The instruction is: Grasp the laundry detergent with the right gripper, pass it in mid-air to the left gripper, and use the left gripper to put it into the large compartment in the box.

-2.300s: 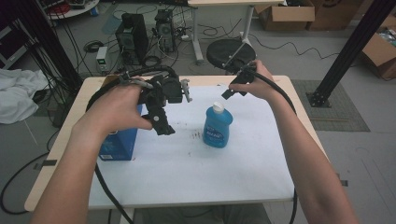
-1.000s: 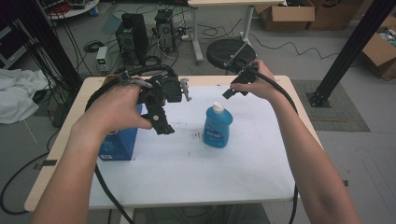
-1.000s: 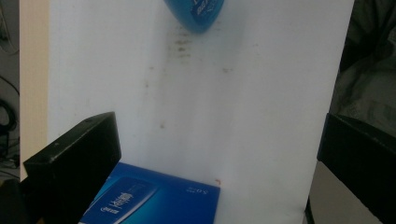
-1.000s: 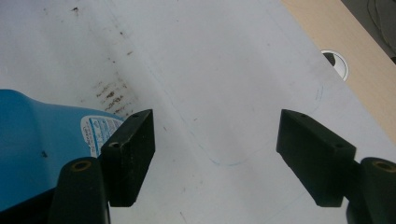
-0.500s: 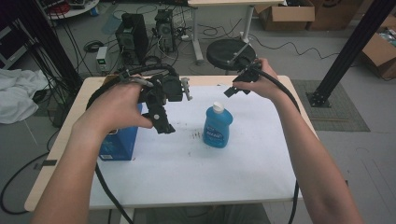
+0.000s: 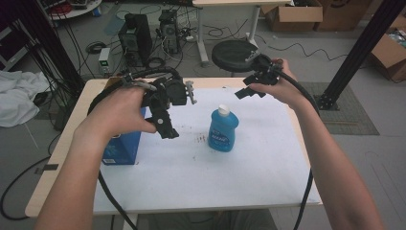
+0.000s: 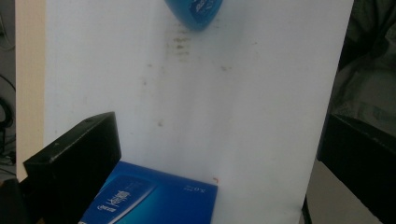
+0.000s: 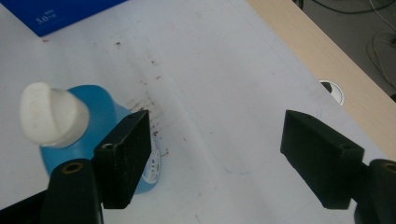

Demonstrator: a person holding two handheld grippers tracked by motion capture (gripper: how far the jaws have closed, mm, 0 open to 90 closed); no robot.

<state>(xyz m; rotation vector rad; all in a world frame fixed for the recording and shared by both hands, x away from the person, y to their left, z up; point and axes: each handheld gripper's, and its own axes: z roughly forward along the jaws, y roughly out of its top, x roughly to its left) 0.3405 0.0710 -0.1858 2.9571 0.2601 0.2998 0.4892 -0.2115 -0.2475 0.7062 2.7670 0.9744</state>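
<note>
Scarcely shifted since earlier: right gripper [image 6: 245,91] hovered, jaws wide and empty, above the tabletop's [image 6: 201,187] far edge. Stood upright mid-tabletop, blue bottle [image 6: 223,129], nearer that gripper. Left gripper [image 6: 165,128], agape, empty, by blue box [image 6: 119,149].

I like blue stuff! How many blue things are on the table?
2. The bottle stands upright near the middle of the table. The box sits at the left, partly under the left hand, so something small could hide there.
</note>
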